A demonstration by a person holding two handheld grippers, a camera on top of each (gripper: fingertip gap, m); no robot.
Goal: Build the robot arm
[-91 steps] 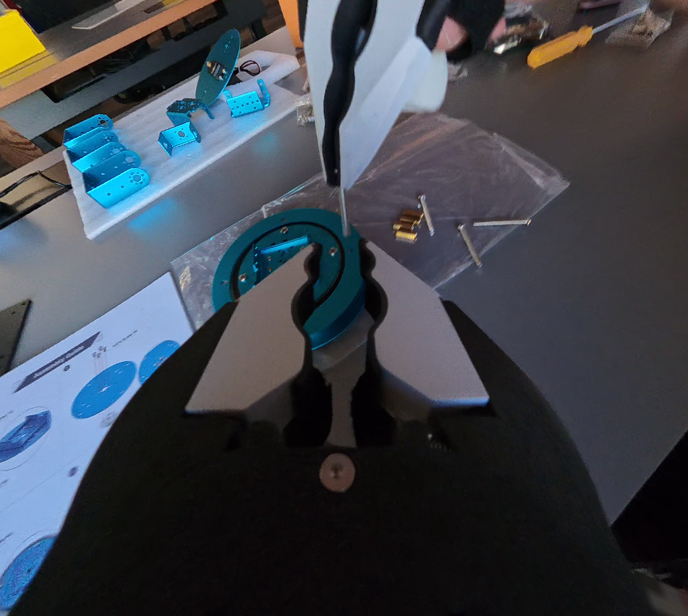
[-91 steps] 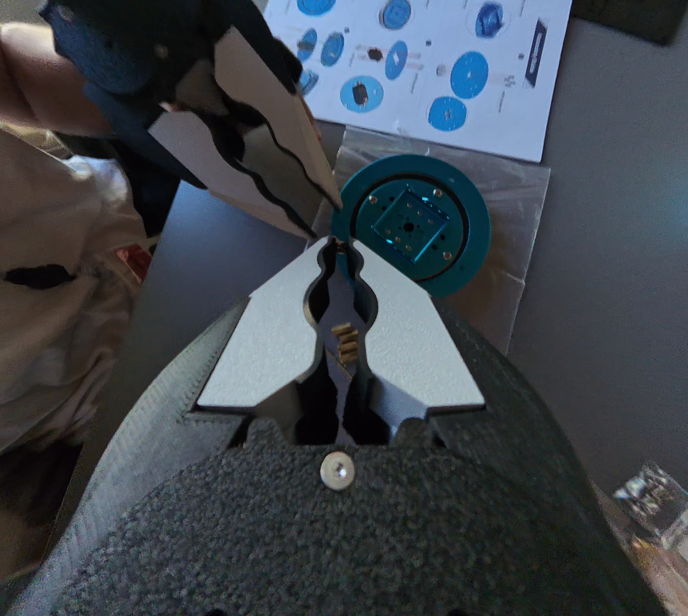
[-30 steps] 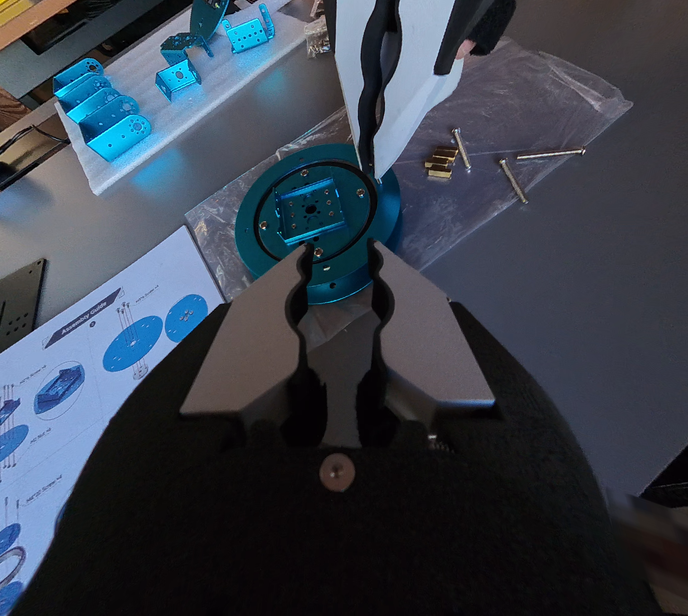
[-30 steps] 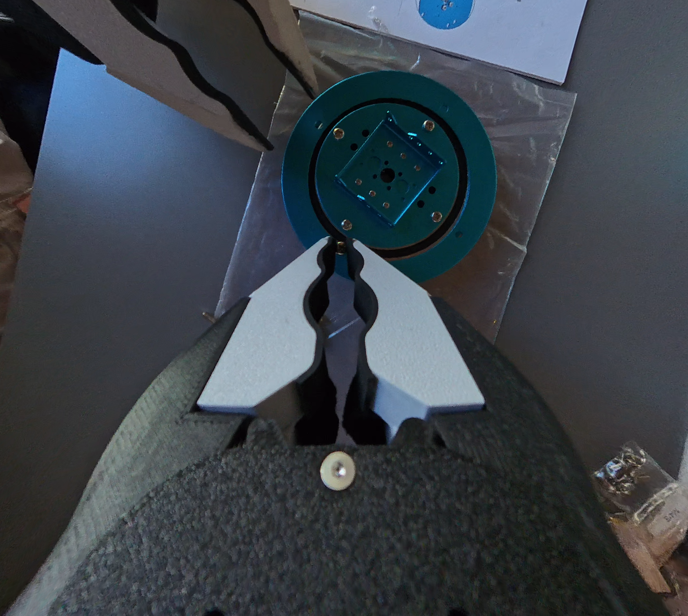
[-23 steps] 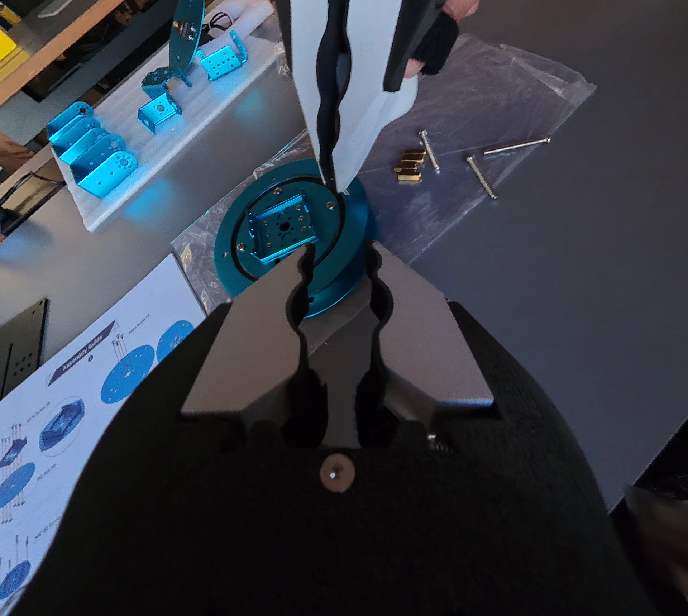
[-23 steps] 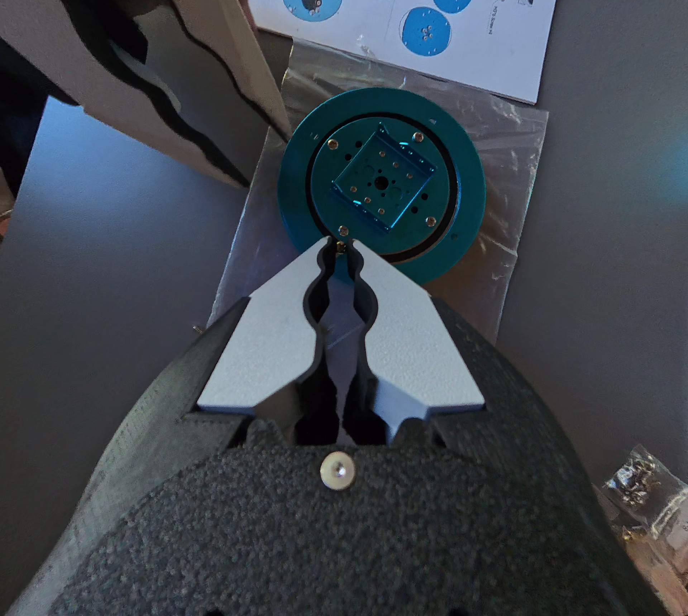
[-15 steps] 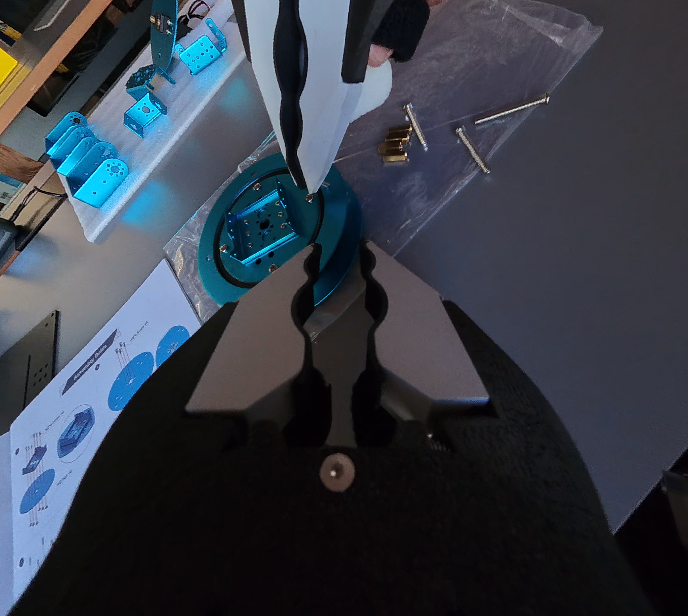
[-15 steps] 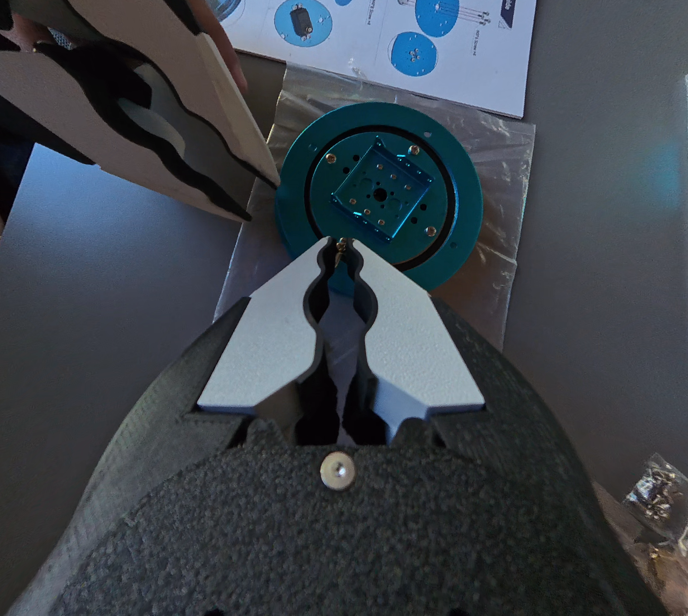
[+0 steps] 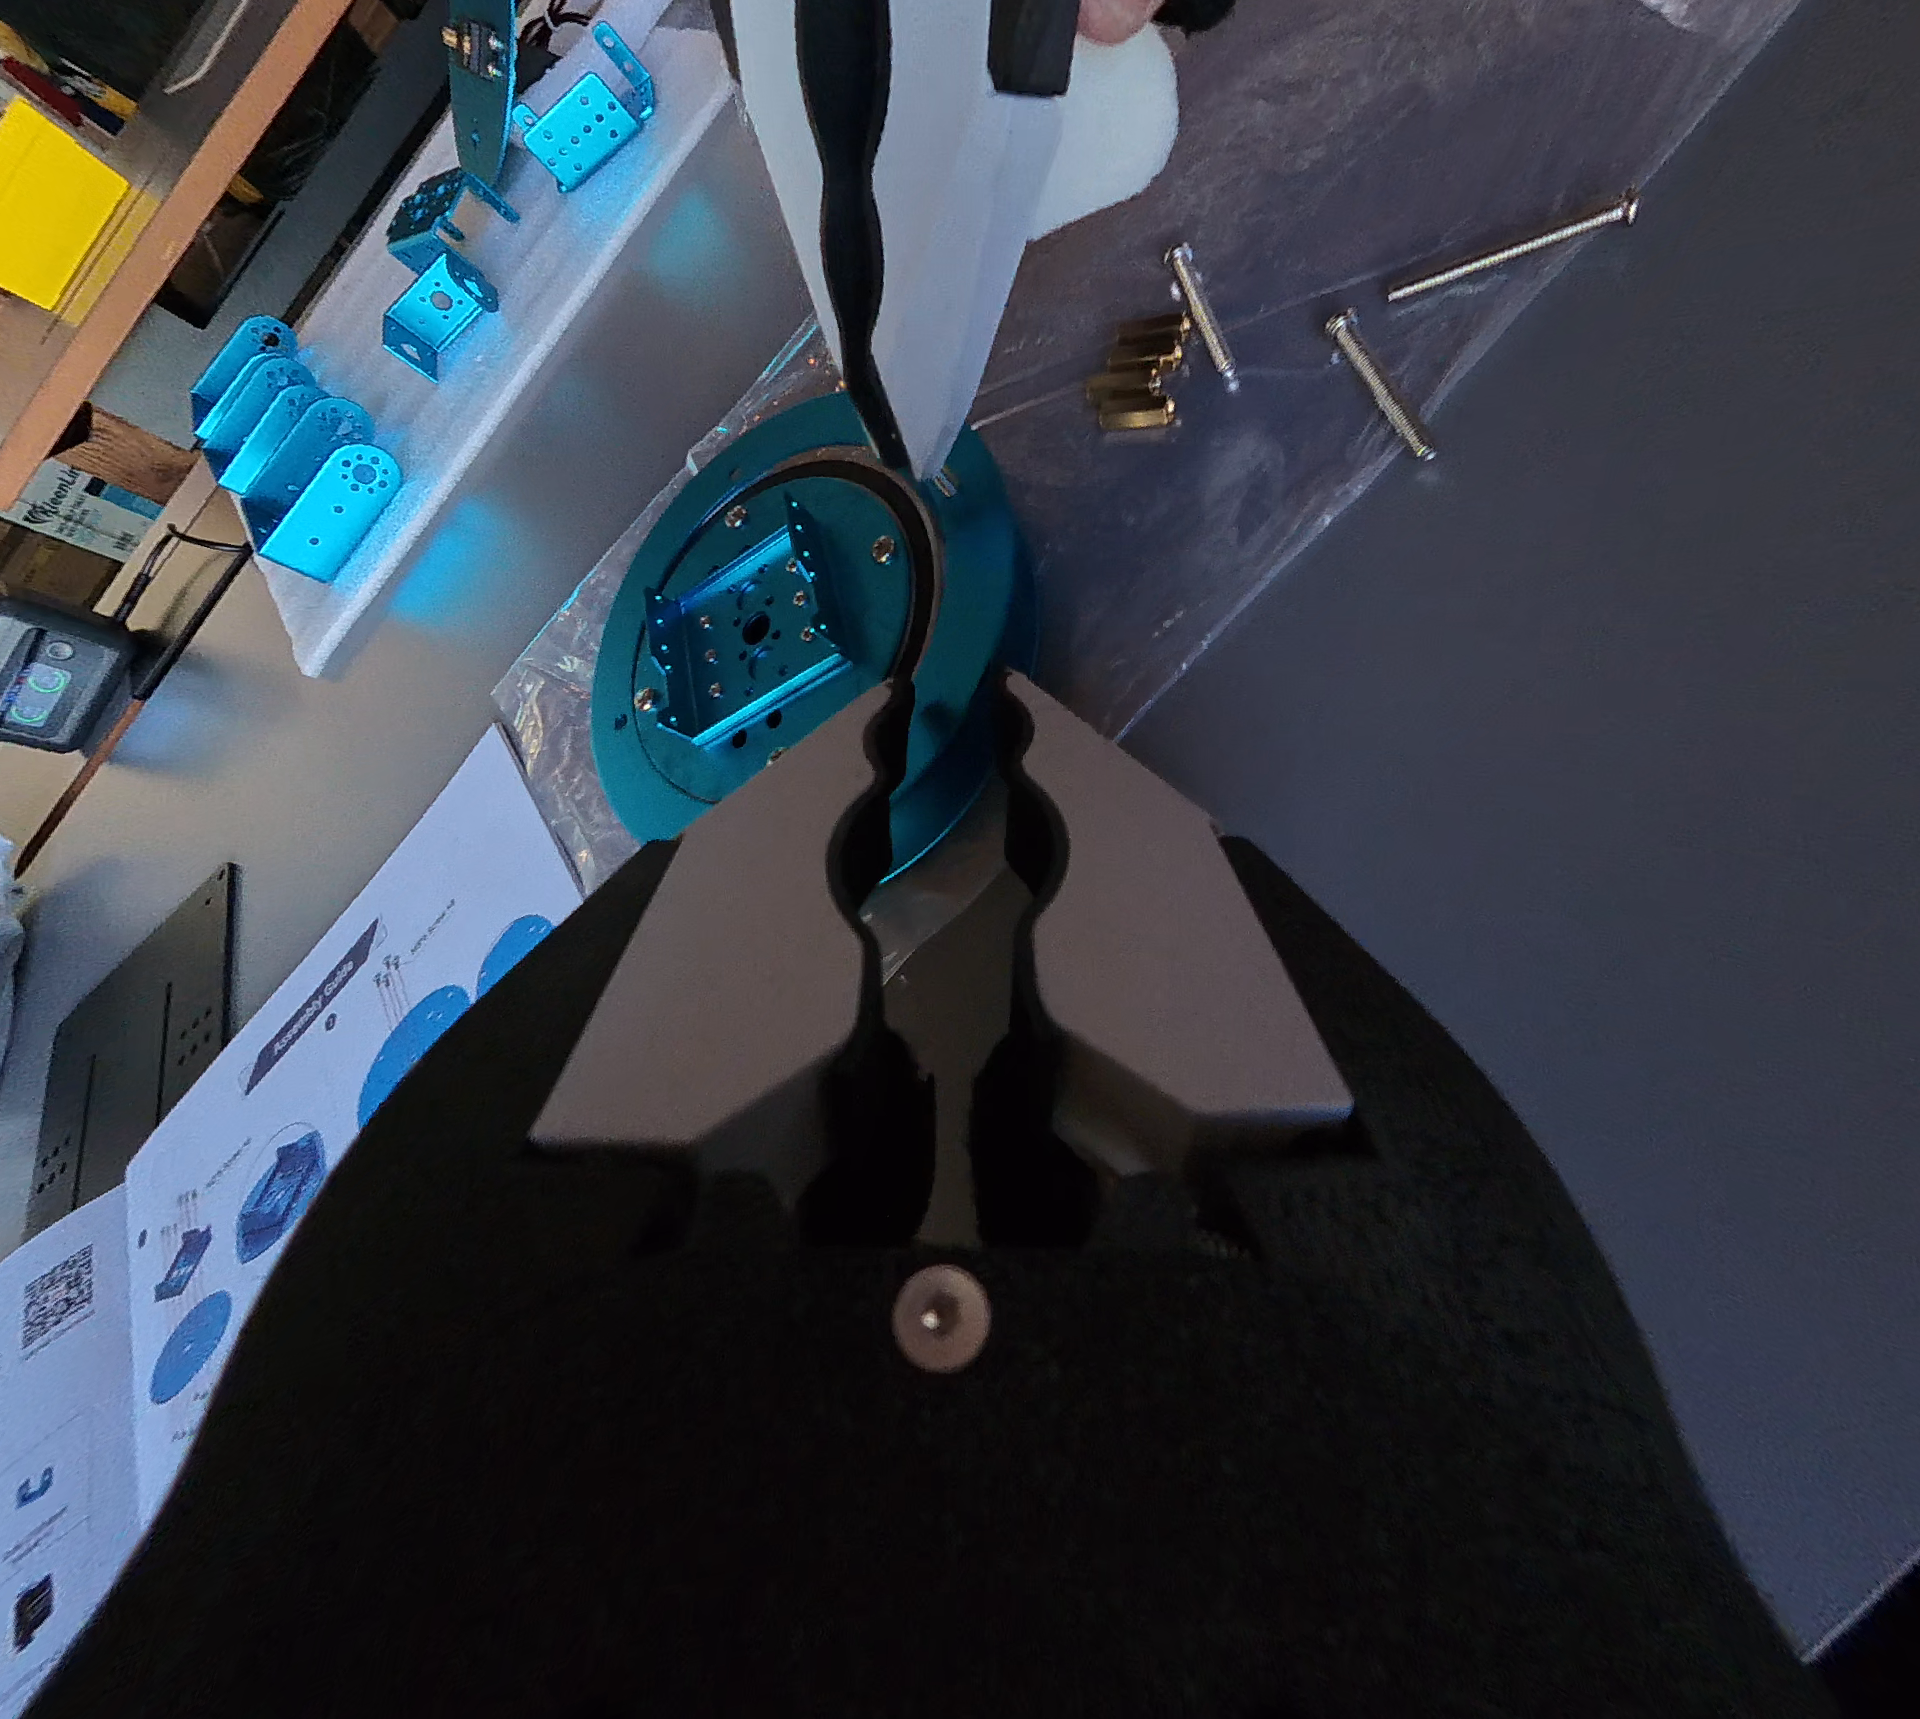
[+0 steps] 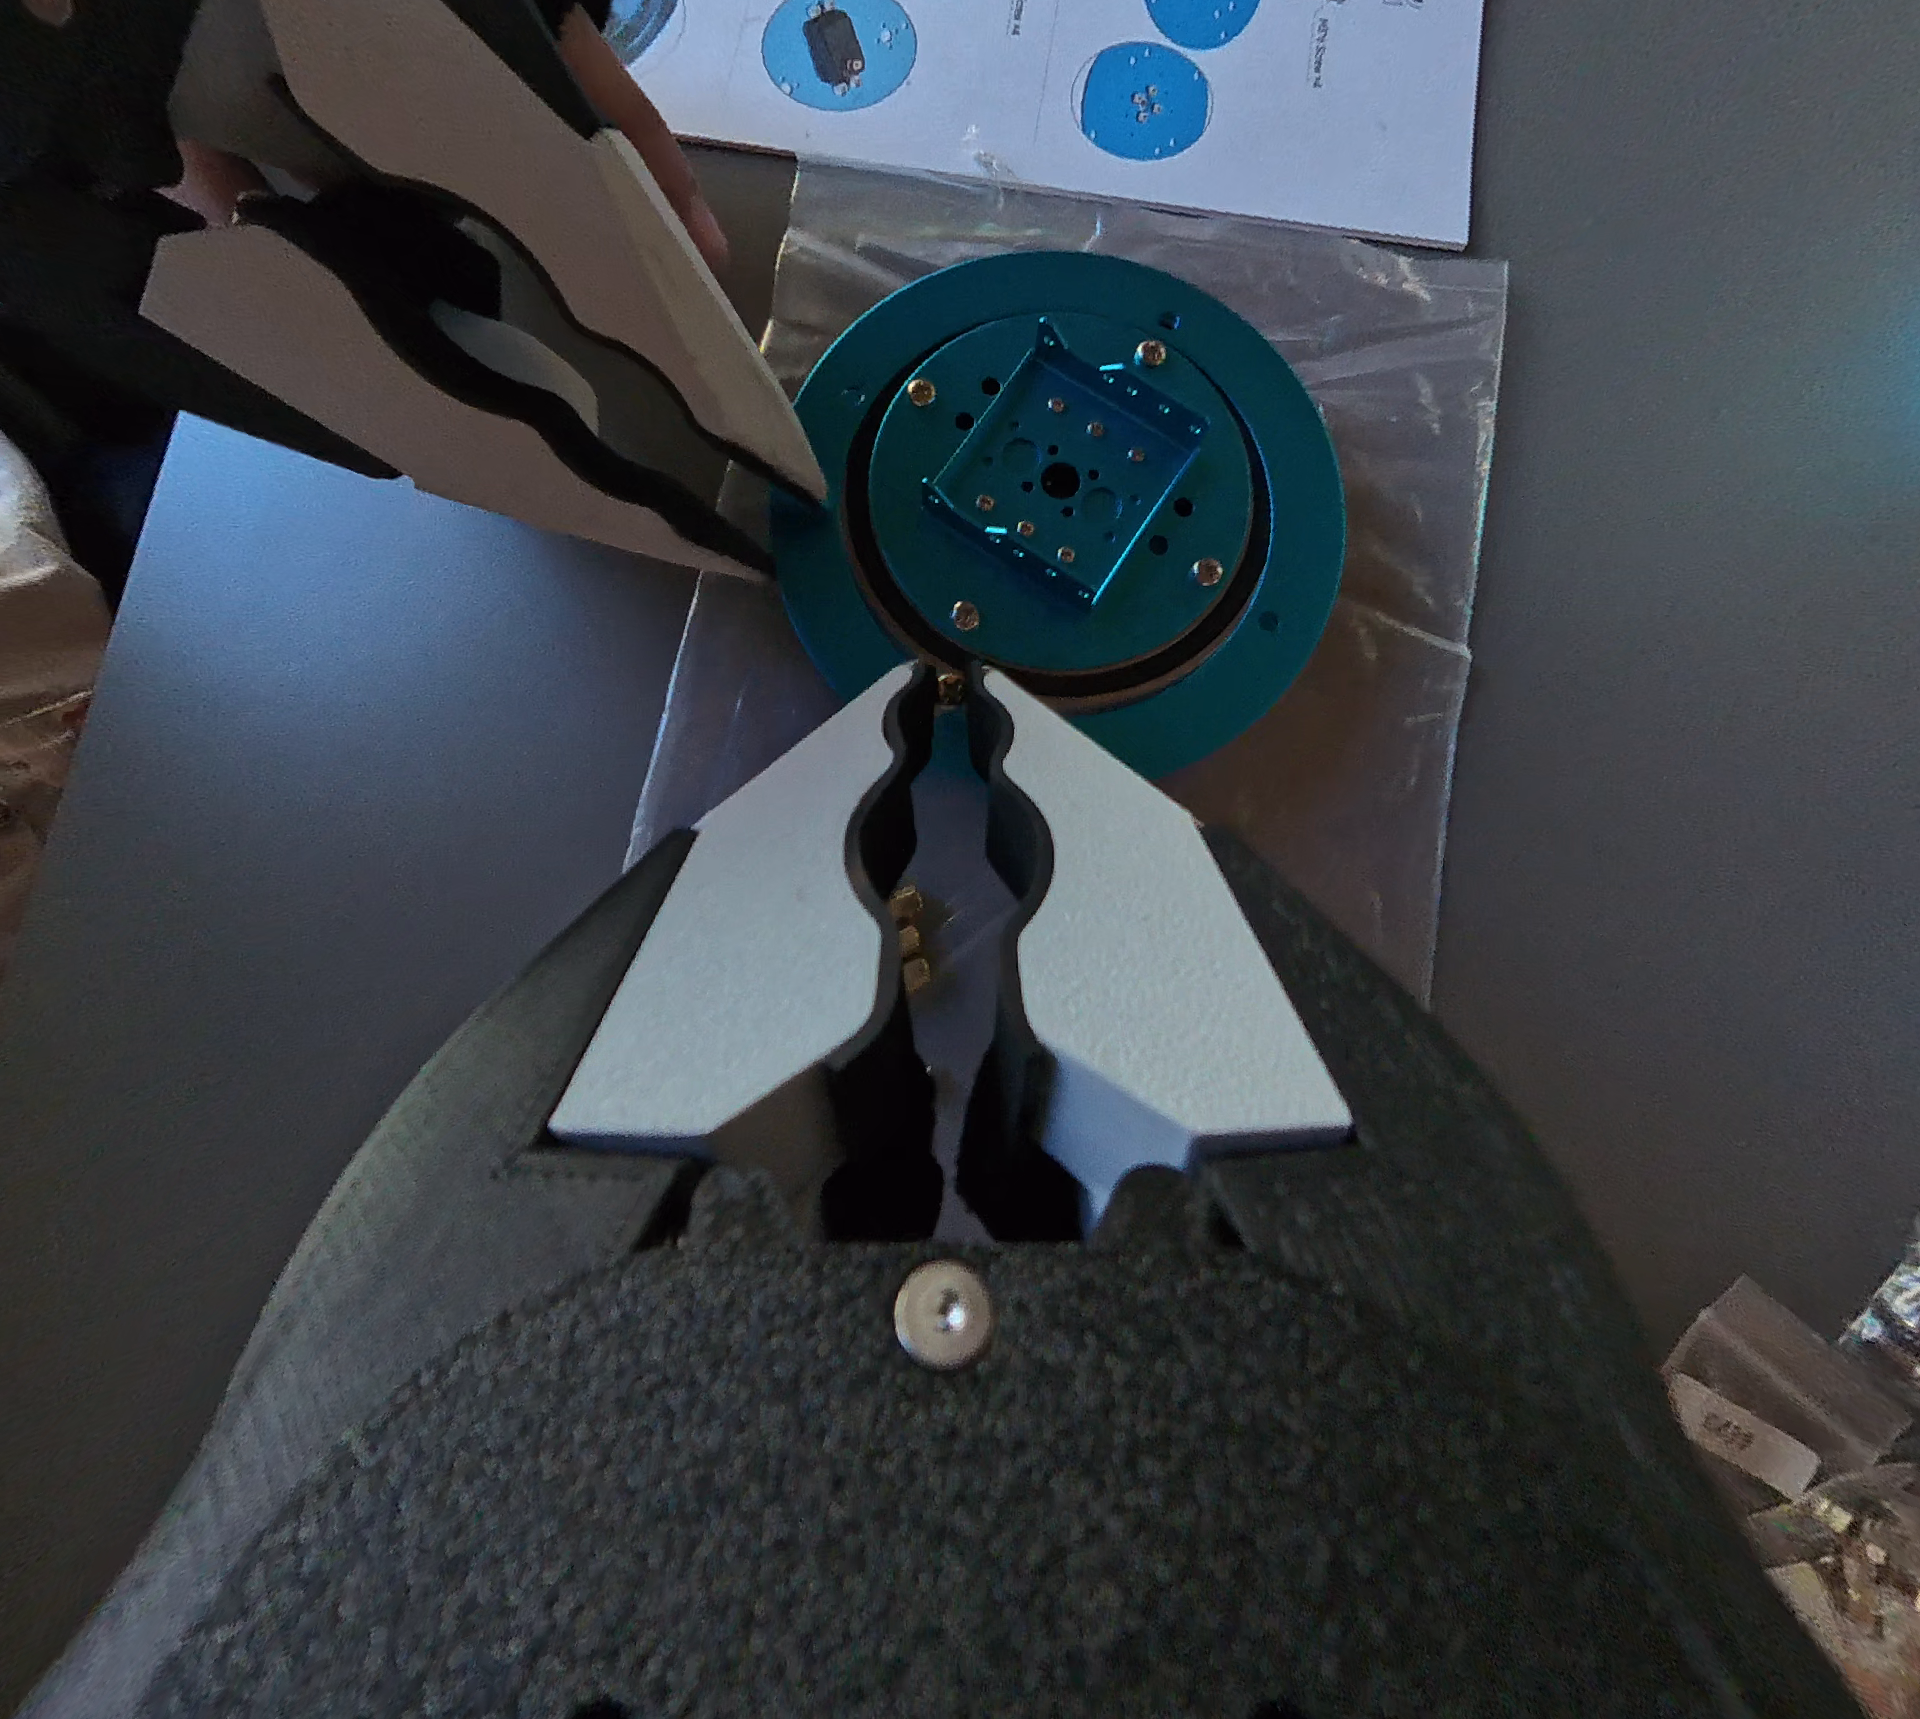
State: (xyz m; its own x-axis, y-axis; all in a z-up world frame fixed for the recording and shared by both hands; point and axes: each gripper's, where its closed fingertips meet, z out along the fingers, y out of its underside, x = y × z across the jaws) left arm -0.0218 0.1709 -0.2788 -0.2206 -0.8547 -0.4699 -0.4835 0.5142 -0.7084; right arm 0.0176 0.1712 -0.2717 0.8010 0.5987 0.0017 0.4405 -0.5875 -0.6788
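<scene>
A round teal disc [image 9: 982, 557] with a blue square bracket [image 9: 748, 630] screwed to its middle lies on a clear plastic bag [image 9: 1403, 59]. My left gripper [image 9: 953, 698] straddles the disc's near rim, jaws closed on it; the right wrist view shows it [image 10: 795, 531] at the disc's left edge [image 10: 1299, 526]. My right gripper [image 10: 948, 677] is shut on a small screw [image 10: 948, 688] and holds it against the disc's rim. In the left wrist view it [image 9: 914, 464] comes down from above onto the far rim.
Brass standoffs [image 9: 1138, 370] and three long screws [image 9: 1382, 386] lie on the bag right of the disc. A printed sheet [image 10: 1091, 7] lies beyond the disc. A white foam tray of blue brackets [image 9: 312, 464] sits at the left. Bags of hardware [image 10: 1787, 1482] lie at the right. Across from one pair of fingers to the other is roughly 5 centimeters.
My left jaws have narrowed onto the disc's rim and the view has rolled. My right gripper has moved with the screw from the inner ring to the disc's outer rim.
</scene>
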